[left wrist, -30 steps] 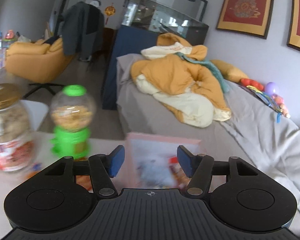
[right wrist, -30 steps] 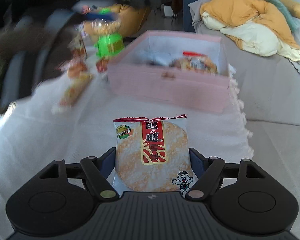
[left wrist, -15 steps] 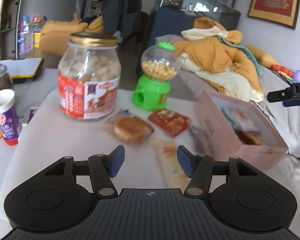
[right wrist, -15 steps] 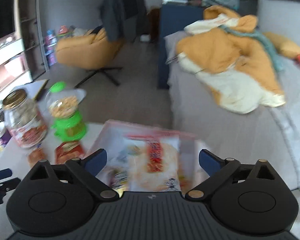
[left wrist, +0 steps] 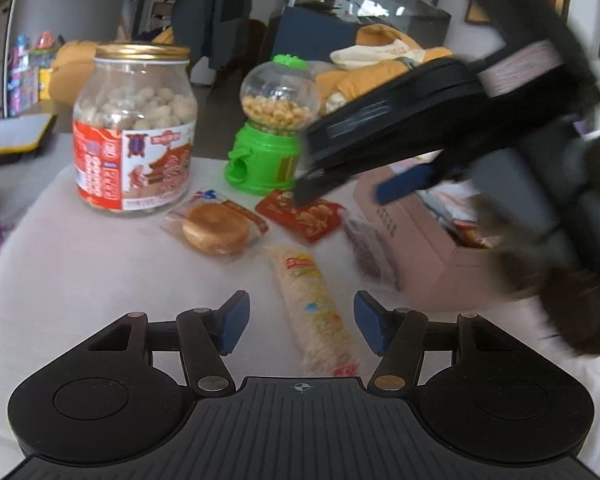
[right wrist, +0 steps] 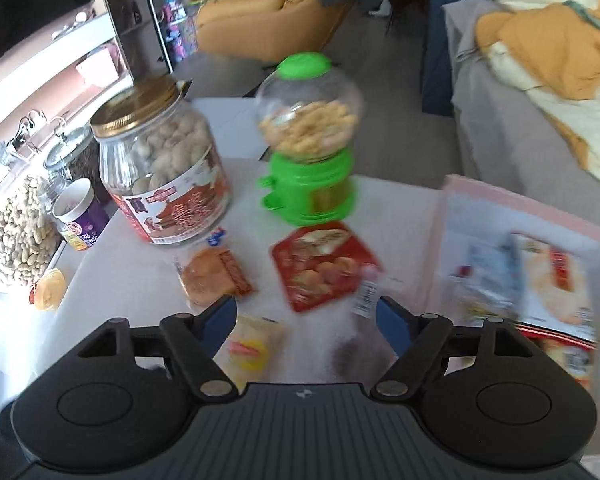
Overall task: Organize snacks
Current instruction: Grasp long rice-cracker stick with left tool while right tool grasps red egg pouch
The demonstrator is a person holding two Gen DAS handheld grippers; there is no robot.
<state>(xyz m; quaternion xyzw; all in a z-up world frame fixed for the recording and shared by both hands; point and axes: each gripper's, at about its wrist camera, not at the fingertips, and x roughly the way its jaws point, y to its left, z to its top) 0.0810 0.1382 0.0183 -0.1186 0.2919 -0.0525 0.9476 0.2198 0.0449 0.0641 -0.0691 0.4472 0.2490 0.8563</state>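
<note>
Pink box [right wrist: 456, 216] at 3 o'clock holds packets. Left tool [left wrist: 297, 322] spread over long rice packet [left wrist: 314, 308]; right tool [right wrist: 305, 320] spread, empty, jaws just narrowing.

My right gripper [left wrist: 340, 188] smears across the left view, covering part of the pink box [left wrist: 416, 248]. In my right view the box's packets [right wrist: 540, 276] blur beyond reading.
</note>
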